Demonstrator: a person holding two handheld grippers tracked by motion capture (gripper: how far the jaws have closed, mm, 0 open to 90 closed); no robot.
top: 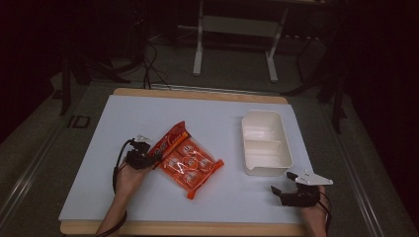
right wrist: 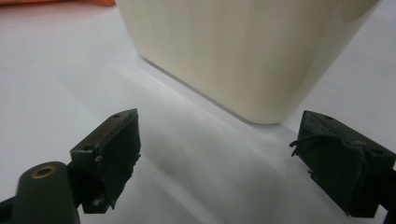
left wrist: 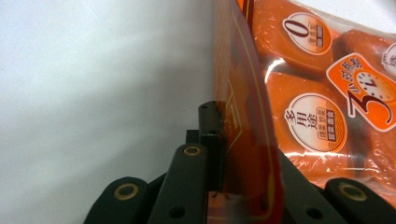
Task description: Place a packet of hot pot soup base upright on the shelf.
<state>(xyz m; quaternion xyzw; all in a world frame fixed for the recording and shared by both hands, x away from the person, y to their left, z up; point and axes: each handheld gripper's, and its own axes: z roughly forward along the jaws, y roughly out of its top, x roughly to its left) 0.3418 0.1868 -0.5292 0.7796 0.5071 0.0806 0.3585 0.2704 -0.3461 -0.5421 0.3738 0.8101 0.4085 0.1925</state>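
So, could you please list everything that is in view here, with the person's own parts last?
Slim snack packet: one, red-orange, left of centre, tilted, its edge clamped in the left tongs.
Multipack of wrapped snacks: one, orange in clear film, table centre, beside the slim packet.
Divided tray: one, cream-white, right of centre, two compartments, nothing in them.
Table sheet: one, pale blue-white, over a wooden board.
Frame legs: white, on the floor beyond the table.
Left tongs: black, shut on the slim packet.
Right tongs: black, open, near the tray's close corner, holding nothing.
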